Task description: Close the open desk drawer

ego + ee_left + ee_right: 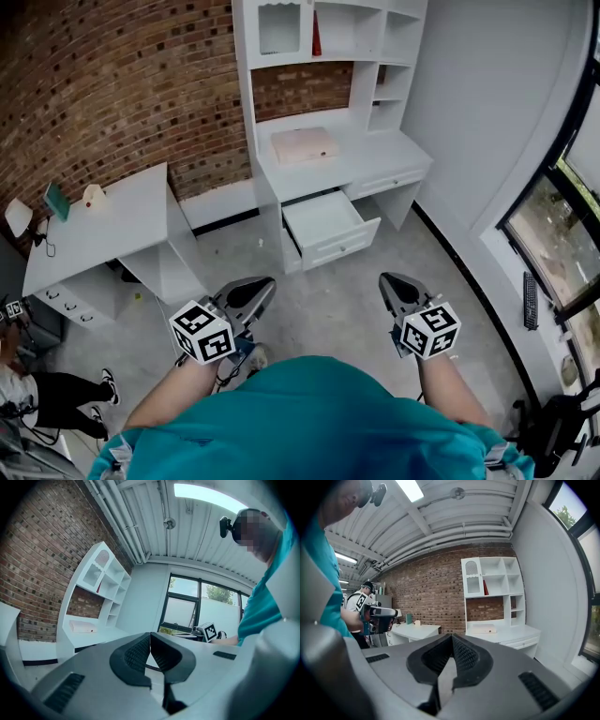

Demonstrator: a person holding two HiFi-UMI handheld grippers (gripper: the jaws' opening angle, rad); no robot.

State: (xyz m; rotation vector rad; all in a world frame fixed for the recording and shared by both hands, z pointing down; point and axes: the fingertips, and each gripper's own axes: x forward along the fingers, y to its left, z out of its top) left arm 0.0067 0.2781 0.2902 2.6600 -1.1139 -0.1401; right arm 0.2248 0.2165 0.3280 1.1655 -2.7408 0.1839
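Observation:
The white desk (384, 150) with a shelf unit stands against the brick wall, straight ahead in the head view. Its left drawer (325, 229) is pulled out wide and looks empty. My left gripper (263, 286) and right gripper (387, 280) hang above the floor, well short of the drawer, one to each side of it. Both are shut with nothing between the jaws. In the left gripper view the gripper (150, 635) points at the desk (93, 632) from afar, and the right gripper (451, 636) points the same way toward the desk (511, 632).
A flat pale box (303, 144) lies on the desk top, and a closed drawer (392, 180) sits at its right. A second white desk (103, 225) stands at the left. A person's legs (56, 389) show at bottom left. Windows (553, 234) line the right wall.

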